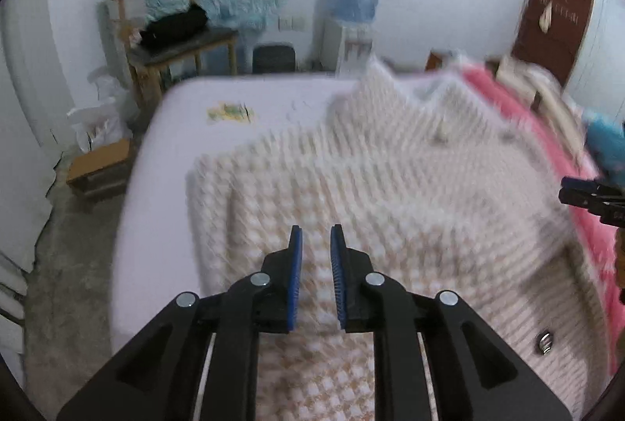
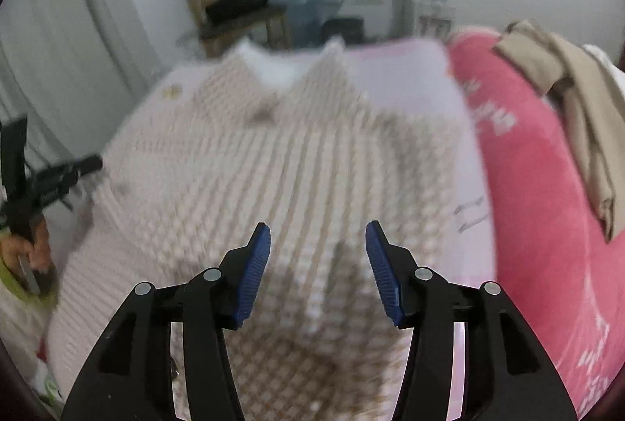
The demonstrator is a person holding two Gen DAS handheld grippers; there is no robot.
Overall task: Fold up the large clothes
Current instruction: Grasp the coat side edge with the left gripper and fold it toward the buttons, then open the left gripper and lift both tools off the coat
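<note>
A cream and tan checked knit jacket [image 1: 390,167] lies spread on a bed with a lilac sheet [image 1: 175,147], collar toward the far end, its left side folded in. My left gripper [image 1: 316,229] hovers just over its near left part, the blue pads a narrow gap apart with nothing pinched between them. In the right wrist view the same jacket [image 2: 273,147] fills the middle. My right gripper [image 2: 318,225] stands open above its lower front, holding nothing. Each gripper shows at the edge of the other's view: the right gripper [image 1: 566,190] and the left gripper [image 2: 93,163].
A pink blanket [image 2: 547,186] with a beige garment [image 2: 578,108] on it runs along the bed's right side. Beyond the far end stand a wooden chair with a black bag [image 1: 172,26] and a water dispenser [image 1: 355,14]. A low wooden stool [image 1: 97,167] sits left of the bed.
</note>
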